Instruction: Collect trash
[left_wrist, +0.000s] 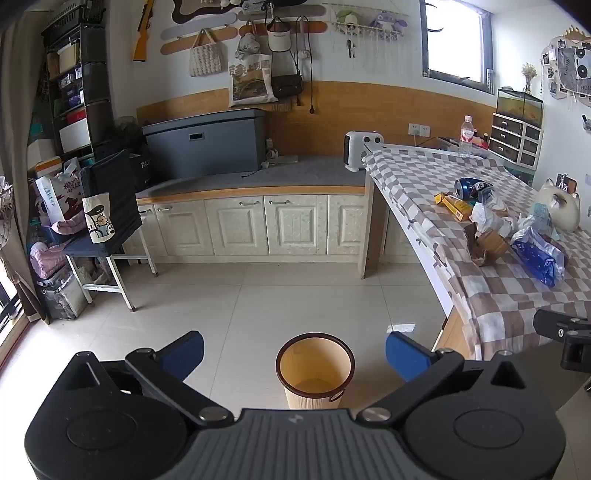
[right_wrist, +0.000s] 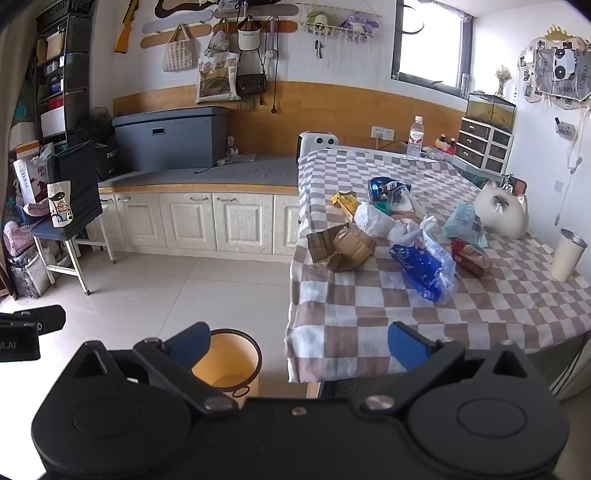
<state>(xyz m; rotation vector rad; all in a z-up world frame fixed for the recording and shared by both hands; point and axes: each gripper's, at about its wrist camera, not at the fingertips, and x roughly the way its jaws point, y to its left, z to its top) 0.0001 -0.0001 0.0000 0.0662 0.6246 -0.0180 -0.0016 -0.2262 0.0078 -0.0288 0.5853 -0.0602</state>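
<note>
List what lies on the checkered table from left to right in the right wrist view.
Crumpled cardboard → blue plastic bag → red-brown packet → white cat figure → cream cup.

Home: cupboards (left_wrist: 236, 225), hung bags (left_wrist: 251, 79)

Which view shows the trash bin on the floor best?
The left wrist view: the trash bin sits whole between the open fingers, its inside visible. In the right wrist view a finger and the gripper body cover part of it.
</note>
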